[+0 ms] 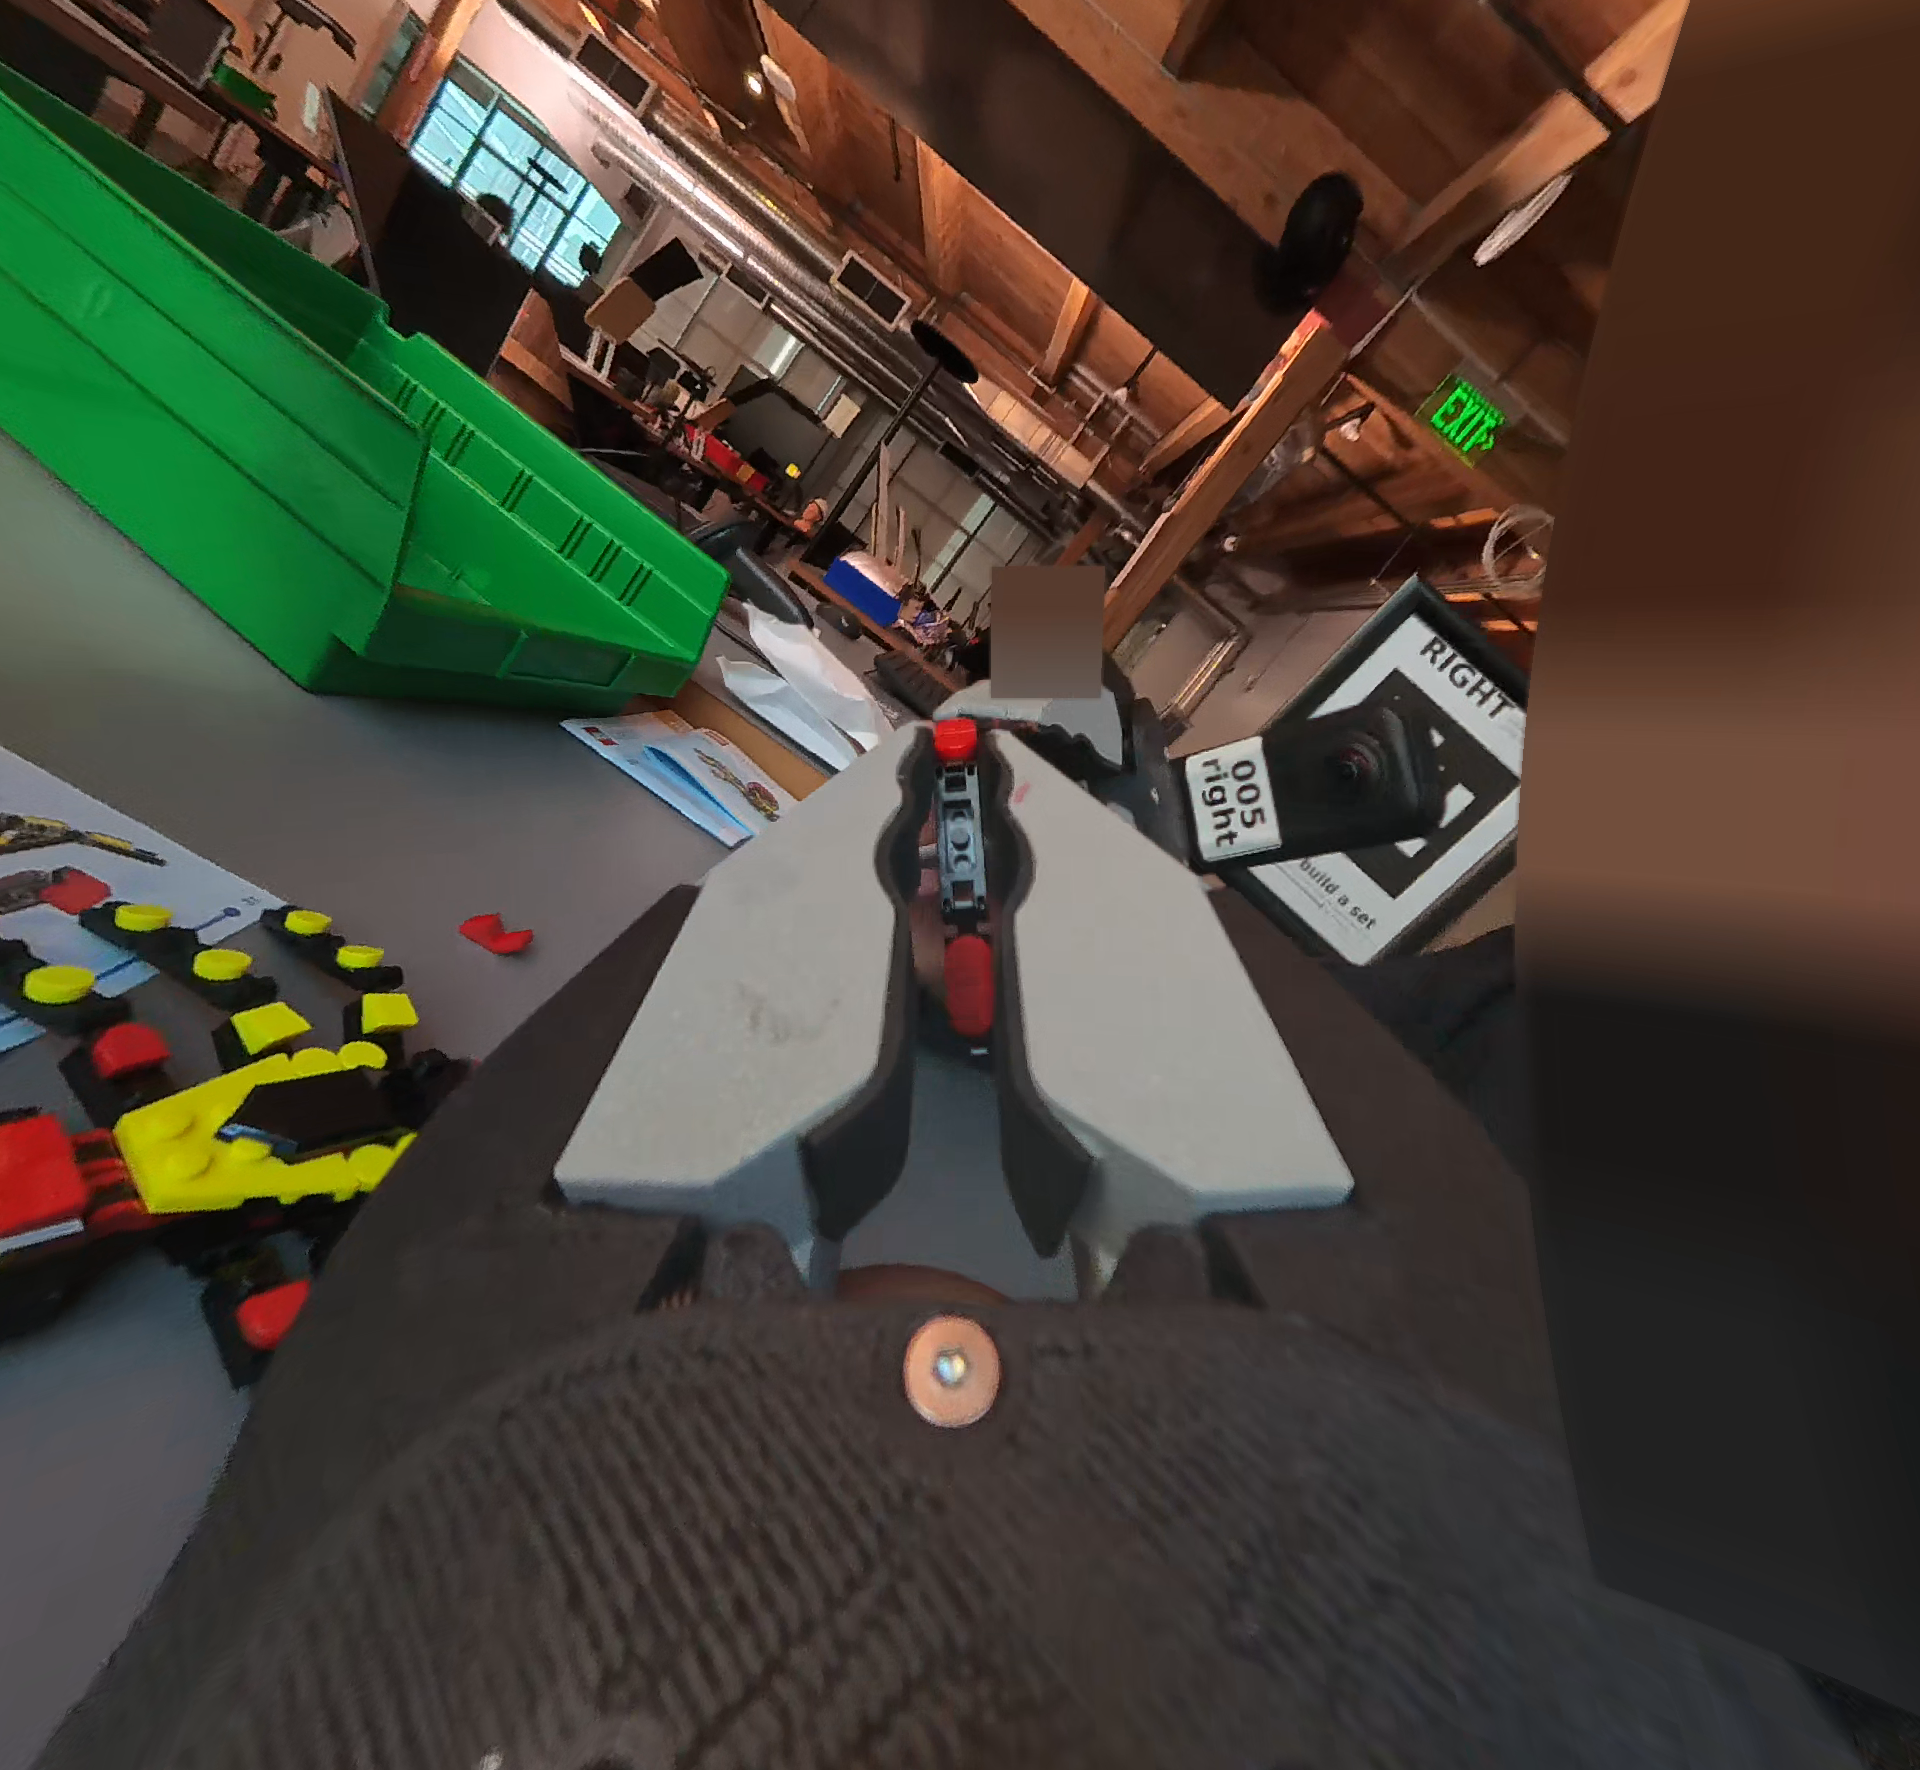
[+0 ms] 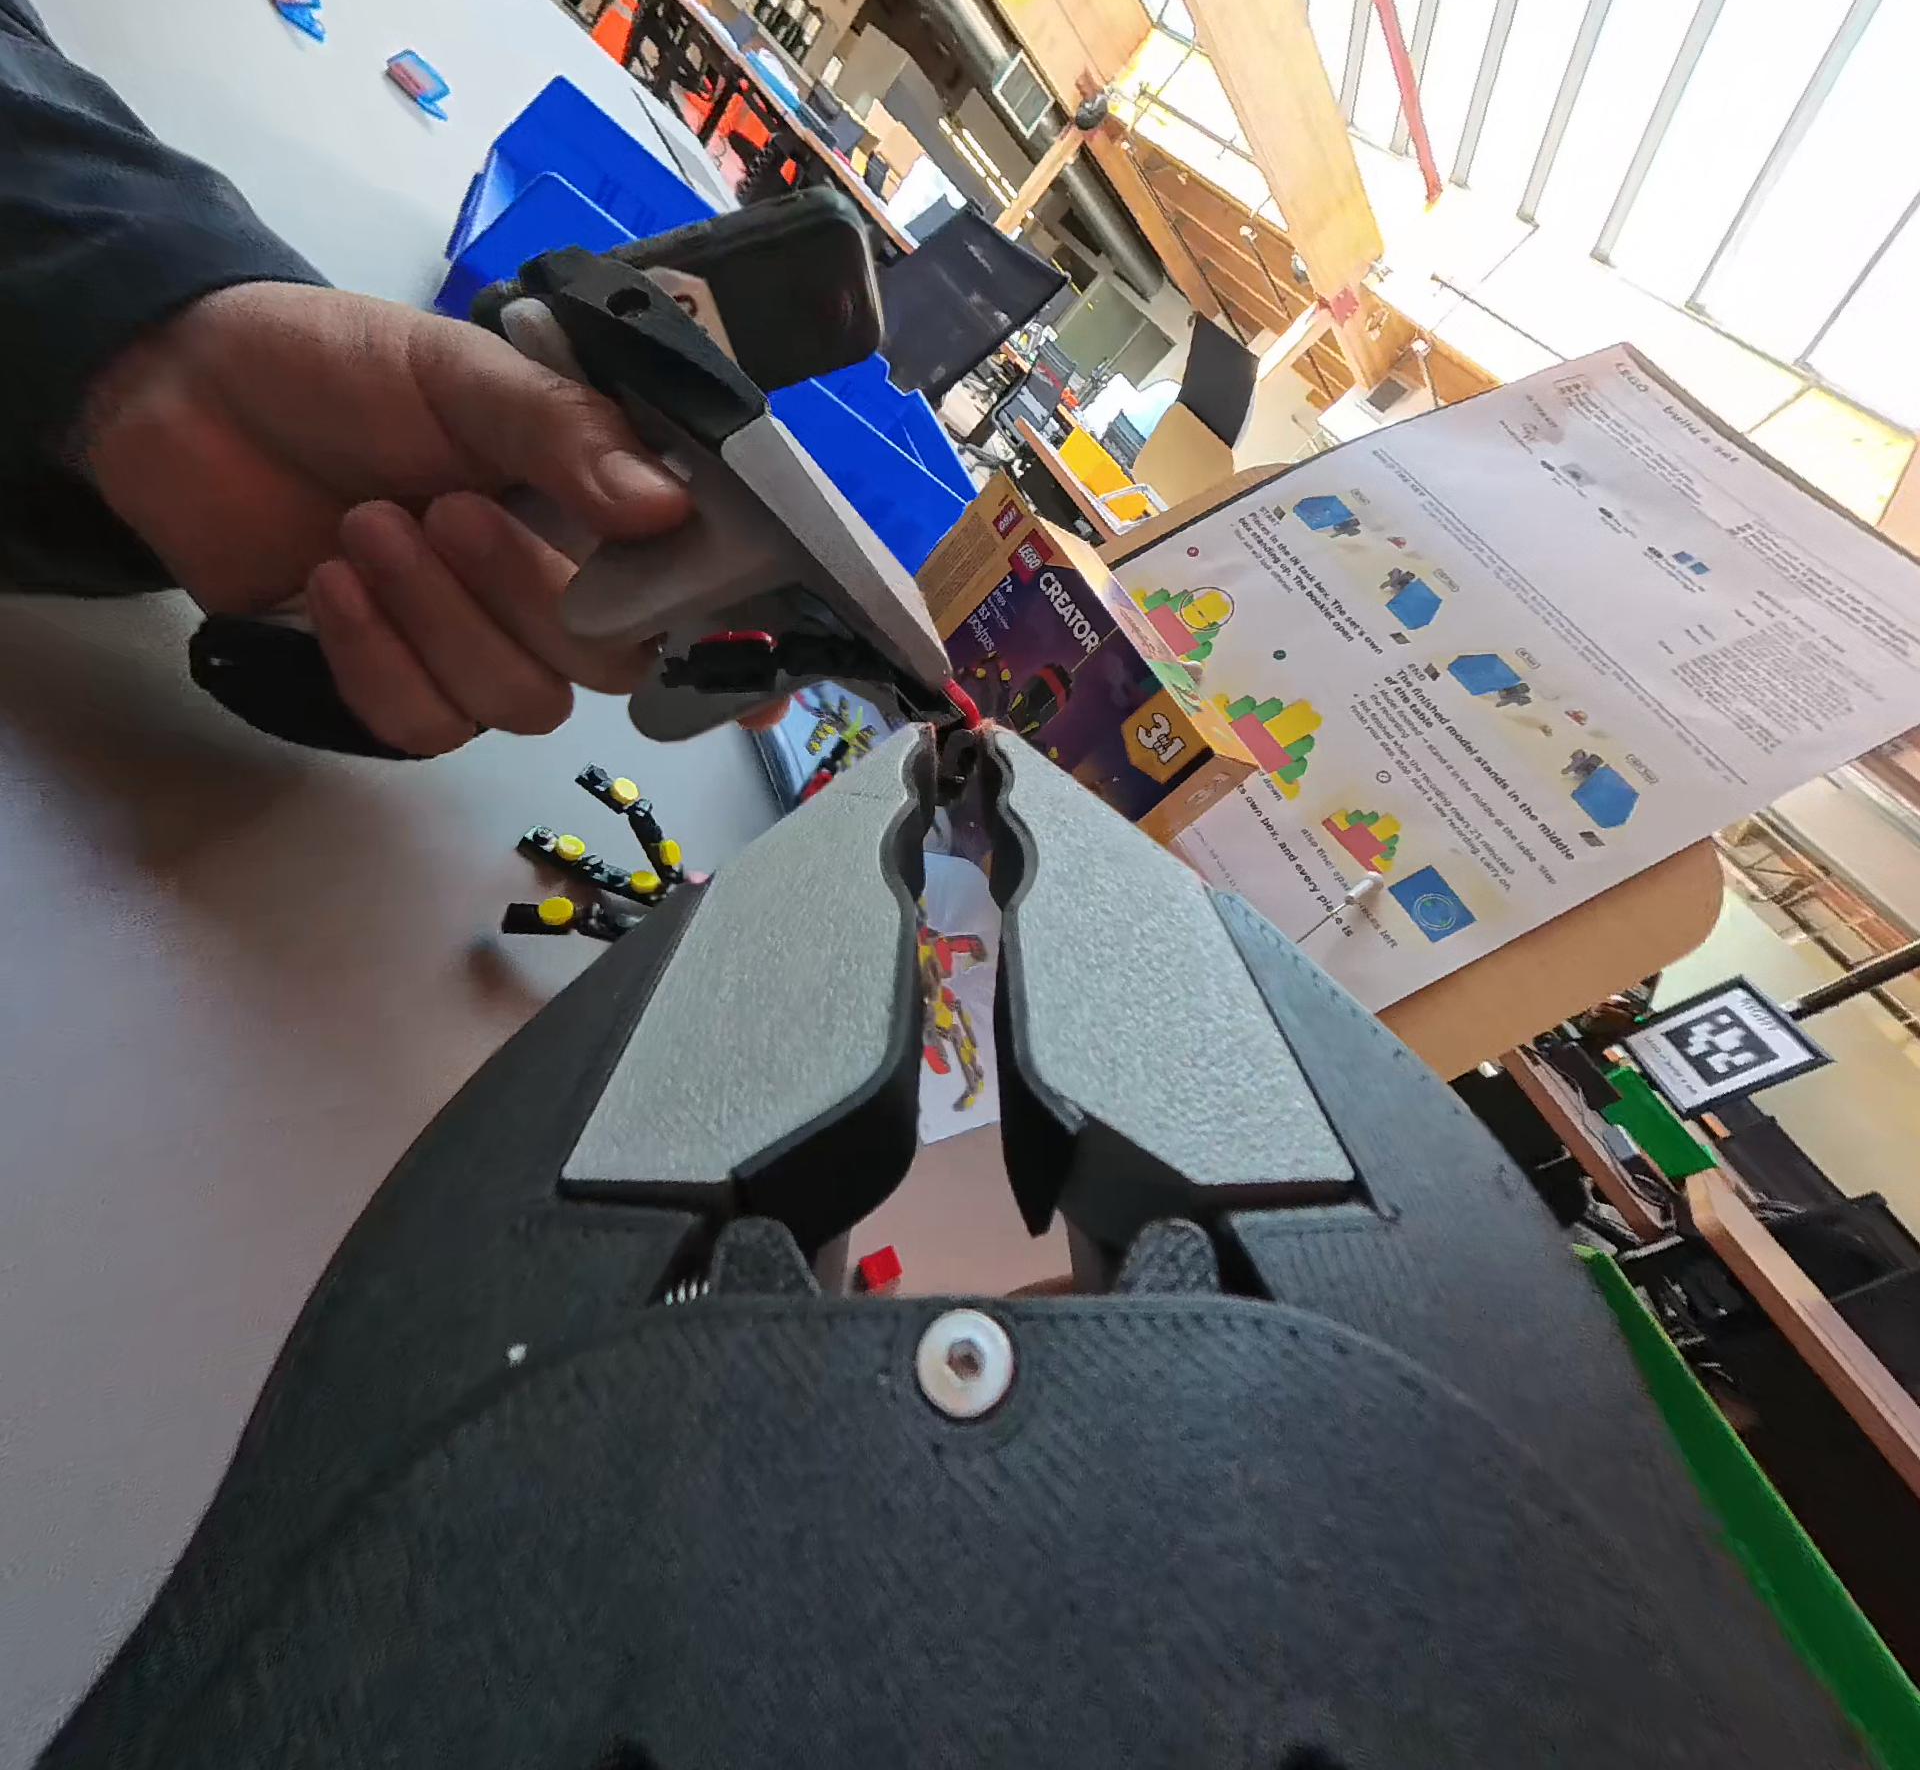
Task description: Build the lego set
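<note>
My left gripper (image 1: 956, 764) is shut on a slim lego sub-assembly (image 1: 961, 853) of grey and black parts, with a red round piece at the tip and a red part lower down. It is held in the air. In the right wrist view, a hand holds this left gripper (image 2: 940, 697), and its tip meets my right gripper (image 2: 956, 754). The right gripper's tips are closed on a small dark lego piece (image 2: 957, 773). The yellow, black and red model (image 1: 208, 1149) lies on the table at the left. Black legs with yellow round tiles (image 2: 603, 858) lie beside it.
A green bin (image 1: 312, 432) stands at the back left and blue bins (image 2: 644, 203) stand farther off. Also here: a loose red piece (image 1: 496, 933), a booklet (image 1: 686, 775), the lego box (image 2: 1091, 660), an instruction sheet on a board (image 2: 1507, 640) and a small red brick (image 2: 880, 1268). My left and right fingertips are right by each other. From either gripper's tips it is about 15 cm to the small red brick (image 2: 880, 1268).
</note>
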A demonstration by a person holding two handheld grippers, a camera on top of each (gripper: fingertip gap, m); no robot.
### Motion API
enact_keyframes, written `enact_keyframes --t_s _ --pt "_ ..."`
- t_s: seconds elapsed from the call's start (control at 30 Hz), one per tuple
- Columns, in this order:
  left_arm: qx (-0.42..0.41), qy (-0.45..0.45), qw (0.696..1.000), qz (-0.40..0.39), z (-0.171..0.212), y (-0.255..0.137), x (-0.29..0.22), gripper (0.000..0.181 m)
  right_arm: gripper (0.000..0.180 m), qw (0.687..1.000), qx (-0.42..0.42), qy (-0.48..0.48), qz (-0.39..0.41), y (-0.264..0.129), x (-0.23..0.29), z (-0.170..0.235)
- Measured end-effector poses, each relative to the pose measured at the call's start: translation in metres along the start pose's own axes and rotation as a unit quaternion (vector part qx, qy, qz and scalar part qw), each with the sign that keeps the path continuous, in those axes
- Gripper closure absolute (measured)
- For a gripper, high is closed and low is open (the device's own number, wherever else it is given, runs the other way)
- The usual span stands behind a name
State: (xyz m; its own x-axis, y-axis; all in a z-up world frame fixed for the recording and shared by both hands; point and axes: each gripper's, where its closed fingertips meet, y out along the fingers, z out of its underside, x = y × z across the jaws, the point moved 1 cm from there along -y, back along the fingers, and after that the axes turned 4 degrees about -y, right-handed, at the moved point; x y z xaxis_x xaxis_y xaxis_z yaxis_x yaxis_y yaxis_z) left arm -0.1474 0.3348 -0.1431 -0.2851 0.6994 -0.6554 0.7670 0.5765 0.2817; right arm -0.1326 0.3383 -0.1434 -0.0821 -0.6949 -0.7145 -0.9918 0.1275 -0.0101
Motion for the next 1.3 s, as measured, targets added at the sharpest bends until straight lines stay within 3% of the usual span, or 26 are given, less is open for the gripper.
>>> enact_keyframes --t_s 0.17,0.4,0.5,0.63,0.87,0.9,0.93,1.13,1.3 --pt "0.050 -0.013 0.999 -0.017 0.005 -0.003 0.014 0.166 0.176 1.000 0.011 -0.024 -0.012 -0.003 -0.002 0.010" --pt "0.078 -0.001 0.997 -0.024 0.016 -0.001 0.021 0.175 0.175 0.999 0.017 0.010 -0.026 -0.004 -0.007 0.019" --pt "0.101 0.035 0.994 -0.035 0.020 -0.001 0.022 0.175 0.174 0.998 0.008 0.026 -0.056 -0.006 -0.004 0.019" --pt "0.155 0.156 0.972 -0.082 0.025 -0.004 0.028 0.176 0.171 0.983 -0.014 0.119 -0.137 -0.009 0.001 0.023" --pt "0.204 0.315 0.920 -0.114 0.037 -0.005 0.029 0.176 0.161 0.915 -0.045 0.309 -0.255 -0.013 0.004 0.027" --pt "0.208 0.335 0.912 -0.116 0.039 -0.004 0.029 0.176 0.165 0.906 -0.044 0.325 -0.268 -0.013 0.006 0.028" --pt "0.209 0.351 0.905 -0.123 0.039 -0.004 0.030 0.176 0.180 0.897 -0.045 0.334 -0.286 -0.014 0.010 0.027" --pt "0.197 0.353 0.906 -0.127 0.036 -0.004 0.030 0.176 0.180 0.898 -0.033 0.326 -0.294 -0.014 0.016 0.029" --pt "0.197 0.359 0.904 -0.125 0.035 -0.004 0.029 0.176 0.162 0.901 -0.037 0.334 -0.276 -0.013 0.008 0.031"
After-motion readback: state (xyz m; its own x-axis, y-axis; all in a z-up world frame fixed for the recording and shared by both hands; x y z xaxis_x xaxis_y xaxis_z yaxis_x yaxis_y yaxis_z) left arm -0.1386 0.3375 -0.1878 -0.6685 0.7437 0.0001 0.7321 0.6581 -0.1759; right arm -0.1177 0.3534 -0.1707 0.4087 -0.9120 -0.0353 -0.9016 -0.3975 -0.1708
